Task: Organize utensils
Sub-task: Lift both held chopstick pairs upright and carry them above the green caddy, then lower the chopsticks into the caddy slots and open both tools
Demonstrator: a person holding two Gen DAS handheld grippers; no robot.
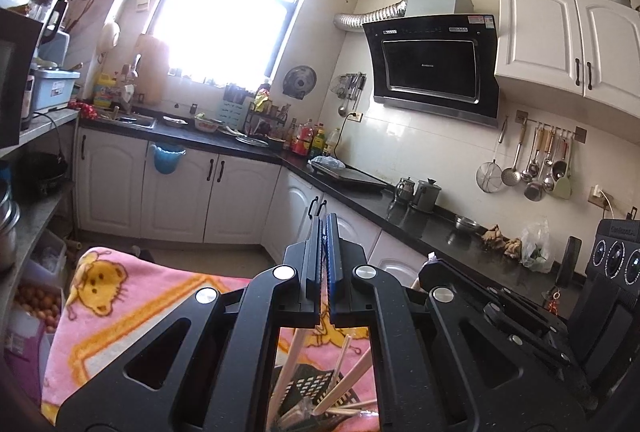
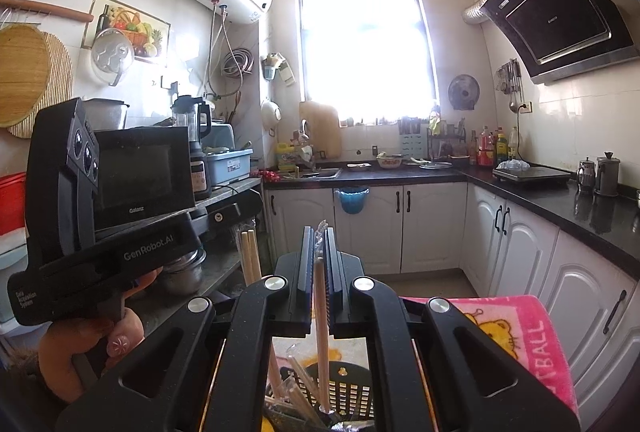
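A black perforated utensil basket [image 1: 316, 392] sits on a pink cartoon towel [image 1: 112, 296] below both grippers, with several wooden chopsticks [image 1: 340, 372] leaning in it. My left gripper [image 1: 325, 232] is shut on a thin chopstick that runs down between its jaws; two chopstick ends [image 2: 250, 256] show at that gripper in the right wrist view. My right gripper [image 2: 319, 244] is shut on a wrapped wooden chopstick [image 2: 320, 316] whose lower end stands in the basket [image 2: 340, 392]. The left gripper's body [image 2: 72, 216] shows held in a hand at the left.
Black countertop [image 1: 432, 228] with kettles, bowl and bag runs along the right. Hanging ladles [image 1: 532, 167] on the wall. White cabinets [image 2: 400, 228] ahead under the window. A shelf with a microwave [image 2: 140, 175] stands at the left.
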